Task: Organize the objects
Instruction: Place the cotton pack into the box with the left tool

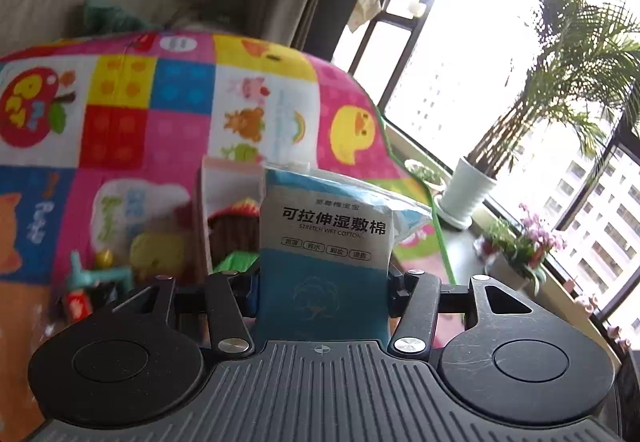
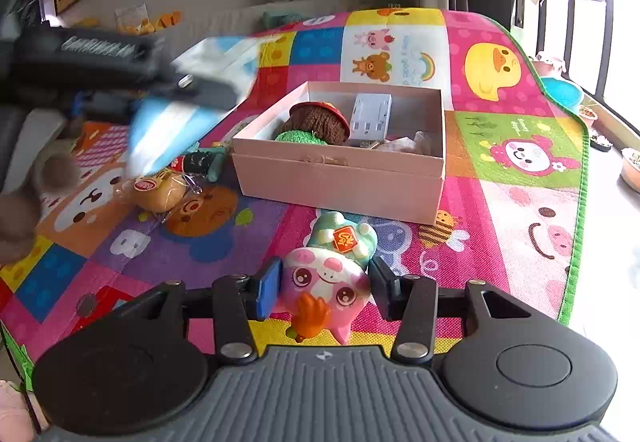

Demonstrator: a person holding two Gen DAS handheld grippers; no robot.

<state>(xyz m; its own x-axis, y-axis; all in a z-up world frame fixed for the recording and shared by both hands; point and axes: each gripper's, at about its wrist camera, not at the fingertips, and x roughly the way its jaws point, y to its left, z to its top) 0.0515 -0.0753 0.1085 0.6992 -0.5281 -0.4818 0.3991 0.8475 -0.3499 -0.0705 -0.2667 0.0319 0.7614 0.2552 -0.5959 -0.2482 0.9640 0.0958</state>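
- The left gripper [image 1: 322, 282] has its jaws pinching a blue and white pack of wet cotton pads [image 1: 324, 242]. The pack stands upright between them, up in the air.
- The right gripper [image 2: 322, 290] has its jaws pinching a pink and white squishy toy with big eyes [image 2: 324, 282]. It is close in front of the box.
- An open pale pink cardboard box [image 2: 340, 178] sits on the bright play mat with cartoon animals [image 2: 520, 146].
- Inside the box are a brown knitted toy with a red top [image 2: 320, 122] and a small white carton [image 2: 372, 114].
- Left of the box lie a wrapped round yellow bun [image 2: 160, 190] and a small dark cola bottle [image 2: 192, 162].
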